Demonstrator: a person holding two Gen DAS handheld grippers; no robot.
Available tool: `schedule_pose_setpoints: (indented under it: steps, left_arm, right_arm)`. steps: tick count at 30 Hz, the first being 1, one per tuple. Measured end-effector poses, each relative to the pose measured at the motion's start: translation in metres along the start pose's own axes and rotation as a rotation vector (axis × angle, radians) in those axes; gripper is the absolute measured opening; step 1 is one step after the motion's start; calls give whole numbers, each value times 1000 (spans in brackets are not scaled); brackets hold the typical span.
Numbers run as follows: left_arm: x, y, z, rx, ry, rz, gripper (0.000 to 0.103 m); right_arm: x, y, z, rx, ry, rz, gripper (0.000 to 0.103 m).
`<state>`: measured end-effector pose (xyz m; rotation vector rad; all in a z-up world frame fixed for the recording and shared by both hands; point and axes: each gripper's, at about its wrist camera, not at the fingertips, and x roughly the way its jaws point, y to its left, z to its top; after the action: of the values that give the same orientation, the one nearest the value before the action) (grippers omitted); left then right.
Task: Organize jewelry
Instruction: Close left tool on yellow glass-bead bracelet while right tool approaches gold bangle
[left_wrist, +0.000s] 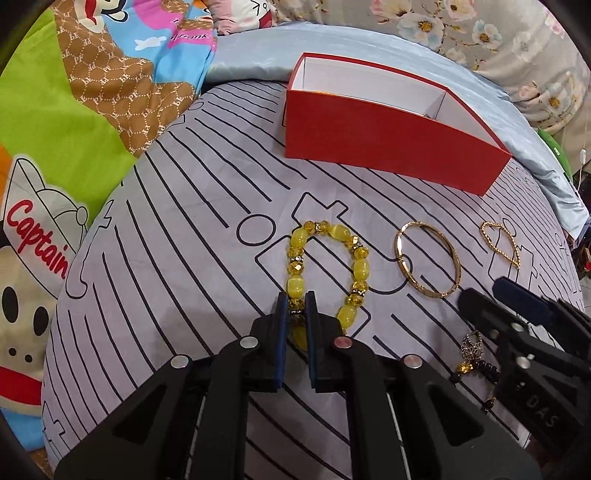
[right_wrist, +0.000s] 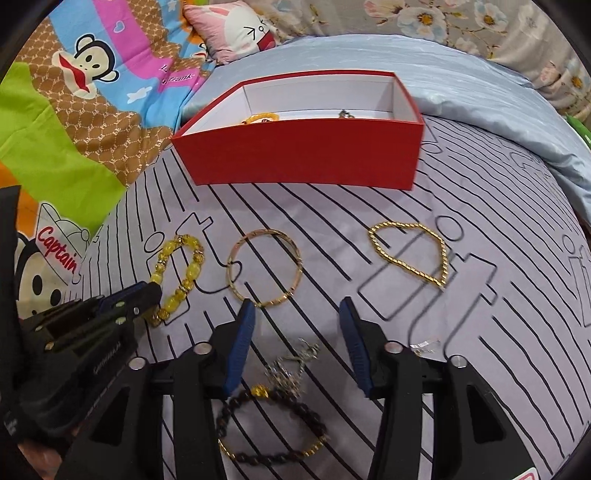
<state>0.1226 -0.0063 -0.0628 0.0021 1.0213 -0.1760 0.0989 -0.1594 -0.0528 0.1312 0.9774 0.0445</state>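
Jaws: left gripper (left_wrist: 295, 306) is clamped on yellow bead bracelet (left_wrist: 325, 269) | right gripper (right_wrist: 297, 308) is held apart | red box (left_wrist: 388, 155) lies straight ahead.

A grey bedsheet (left_wrist: 177, 229) printed with black lines and outlined shapes covers the bed. Left of it lies a bright cartoon blanket (right_wrist: 70, 122) in green, brown, blue and pink, showing a monkey face and a sailor cap lettered "Captain". Beyond the sheet's far edge runs a pale blue satin cover (right_wrist: 472, 70); a pink pillow (right_wrist: 236, 29) with a drawn cartoon face sits at that cover's left end, and a grey floral fabric (left_wrist: 509, 40) lies behind it.
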Motion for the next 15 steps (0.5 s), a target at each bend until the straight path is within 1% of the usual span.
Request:
schedule_pose_setpoints:
  steps: [1,3,7,11,15]
  left_arm:
    - [0,1,0,0,0,-3,9]
    - [0,2,0,-2,1,-10,9]
    - [0,3,1,0,7,-17,9]
    - [0,4,1,1,7,-23,9]
    - [0,5,1,-3,6,-29,9]
  right_arm:
    - [3,4,2,-8,-2,-1,55]
    - [8,10,4,-26,-1,-7,57]
    - [22,20,10,-49,11,-13,58]
    - [28,27,15,-71,0,-40,60]
    - [32,30,17,-75,-10,-46,60]
